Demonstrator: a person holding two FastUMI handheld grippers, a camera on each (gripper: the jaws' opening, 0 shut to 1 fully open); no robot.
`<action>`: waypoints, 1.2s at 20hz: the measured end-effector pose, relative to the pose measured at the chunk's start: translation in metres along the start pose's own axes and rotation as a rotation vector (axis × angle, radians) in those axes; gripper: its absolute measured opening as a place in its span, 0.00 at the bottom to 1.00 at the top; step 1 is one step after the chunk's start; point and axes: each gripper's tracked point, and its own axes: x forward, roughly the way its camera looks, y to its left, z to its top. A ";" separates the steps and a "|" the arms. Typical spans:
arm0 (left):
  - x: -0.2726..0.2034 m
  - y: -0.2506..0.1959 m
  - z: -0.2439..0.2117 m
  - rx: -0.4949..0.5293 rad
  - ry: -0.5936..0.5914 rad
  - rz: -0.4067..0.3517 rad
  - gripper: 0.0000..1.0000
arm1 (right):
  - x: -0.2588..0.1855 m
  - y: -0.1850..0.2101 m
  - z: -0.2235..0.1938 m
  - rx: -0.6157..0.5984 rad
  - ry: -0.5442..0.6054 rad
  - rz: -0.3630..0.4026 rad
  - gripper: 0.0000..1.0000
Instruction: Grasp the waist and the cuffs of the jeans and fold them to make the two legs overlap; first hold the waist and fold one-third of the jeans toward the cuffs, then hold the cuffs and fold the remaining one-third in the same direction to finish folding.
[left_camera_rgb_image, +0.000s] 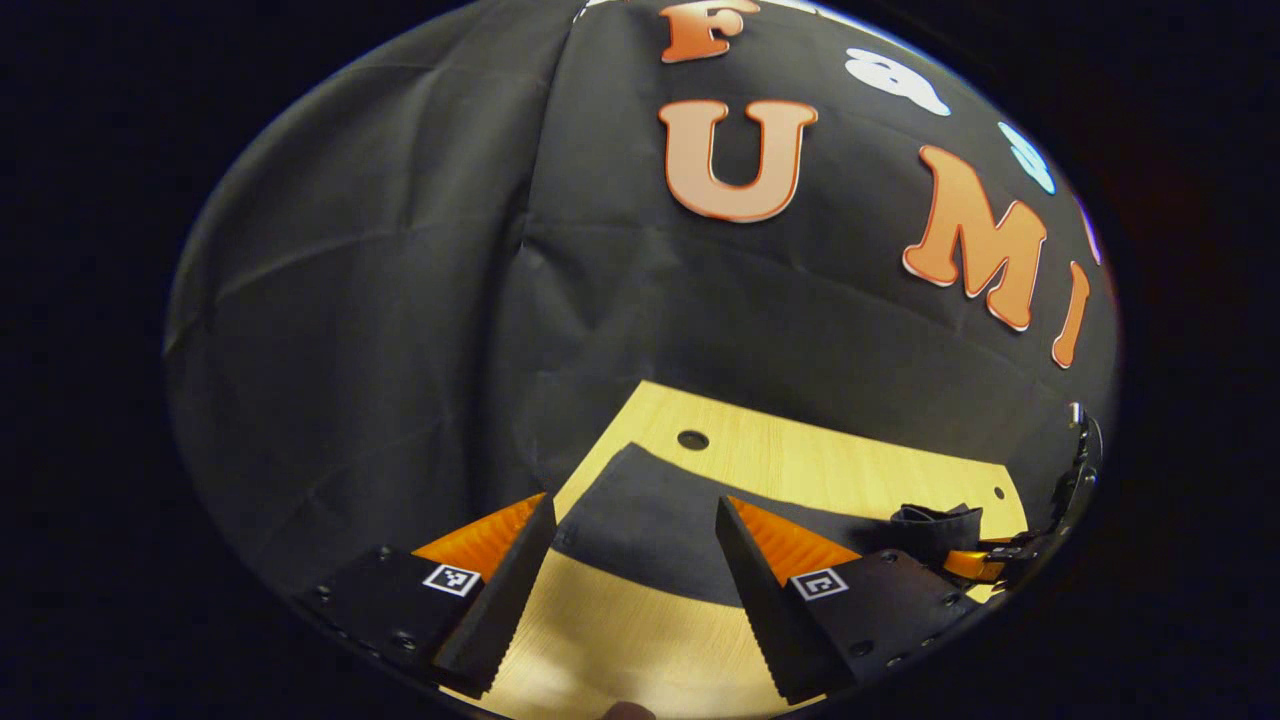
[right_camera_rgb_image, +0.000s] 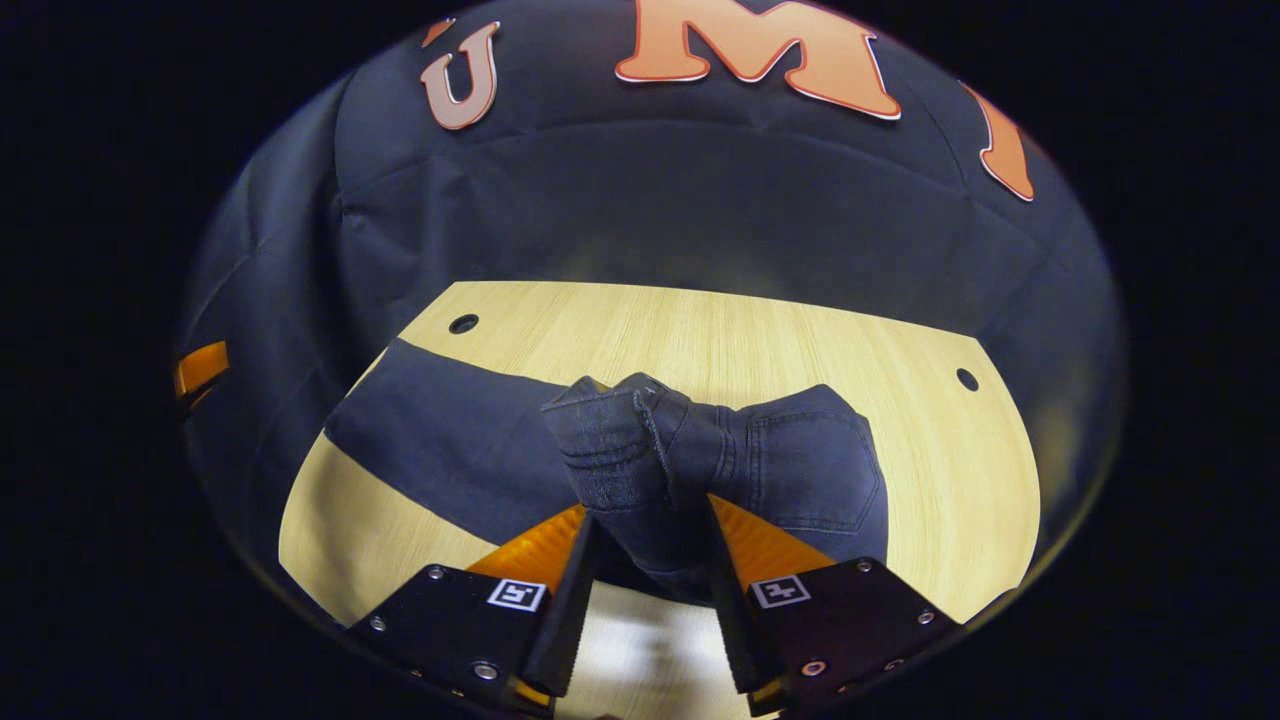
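One pair of jeans (right_camera_rgb_image: 640, 450) — one table (right_camera_rgb_image: 700, 330) — two tongs (left_camera_rgb_image: 635, 560) (right_camera_rgb_image: 645, 580).

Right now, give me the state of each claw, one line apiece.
Left claw: open, holding nothing, above the light wooden table.
Right claw: shut on the bunched waist end of the dark denim jeans.

Left tool (left_camera_rgb_image: 635, 585) hangs open above jeans (left_camera_rgb_image: 660, 530) on table (left_camera_rgb_image: 800, 460).
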 end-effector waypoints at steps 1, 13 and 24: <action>0.009 0.000 -0.007 -0.004 0.035 -0.004 1.00 | -0.001 0.004 -0.001 -0.008 0.008 -0.005 0.61; 0.053 0.004 -0.033 -0.003 0.209 -0.066 0.96 | -0.022 0.013 0.044 0.035 -0.084 -0.016 0.99; 0.130 0.040 -0.120 -0.291 0.684 0.106 0.97 | -0.121 -0.073 0.067 0.168 -0.248 -0.184 0.99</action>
